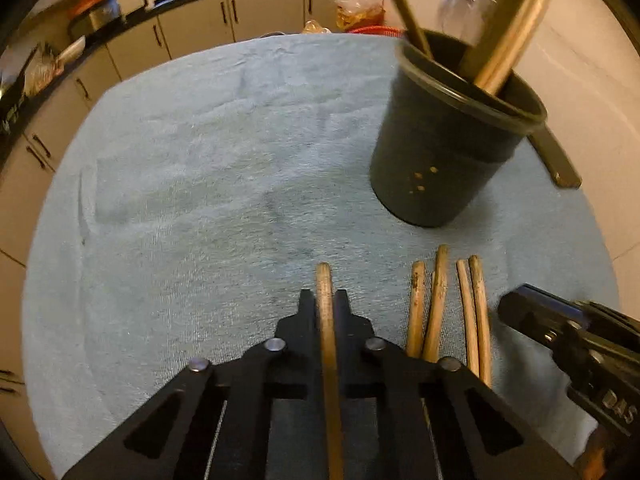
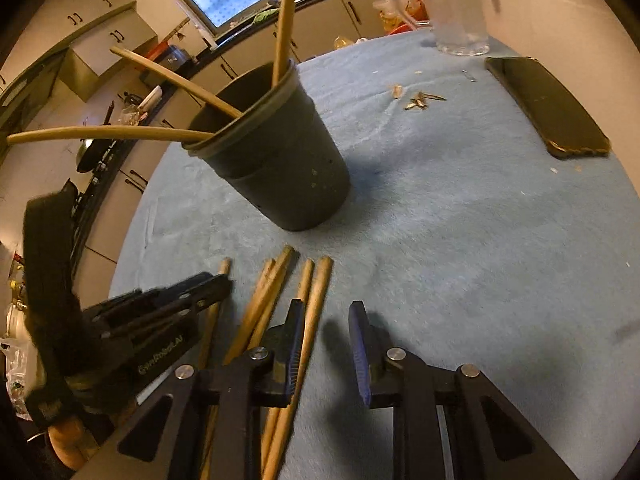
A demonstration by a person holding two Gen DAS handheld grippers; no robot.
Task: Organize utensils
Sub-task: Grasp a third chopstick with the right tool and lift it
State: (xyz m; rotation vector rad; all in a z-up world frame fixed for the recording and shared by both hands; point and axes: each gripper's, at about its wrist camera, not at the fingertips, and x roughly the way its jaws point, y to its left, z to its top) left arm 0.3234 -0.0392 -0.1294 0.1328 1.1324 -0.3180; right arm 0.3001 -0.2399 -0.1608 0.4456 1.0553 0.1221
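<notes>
**Ana:** Chopsticks, bare wood, thin and round: one [image 1: 326, 320] sits pinched between the left gripper [image 1: 324, 304], whose black jaws are pressed against it at the lower middle of the left wrist view.

**Ben:** And the others?

**Ana:** Four more loose sticks [image 1: 444, 304] lie side by side on the blue towel [image 1: 200, 168], just right of that one. Three sticks lean out of the dark round cup [image 1: 444, 148] at the upper right.

**Ben:** Room to move?

**Ana:** Plenty of bare, nubbly towel to the left. A dark phone [image 2: 548, 108] lies near the towel's far right edge, a clear glass jug [image 2: 460, 12] behind it.

**Ben:** The right gripper [image 2: 326, 320]?

**Ana:** Angled steeply down, jaws apart, nothing between them; its left finger [image 2: 294, 340] overlaps the rightmost stick.
</notes>
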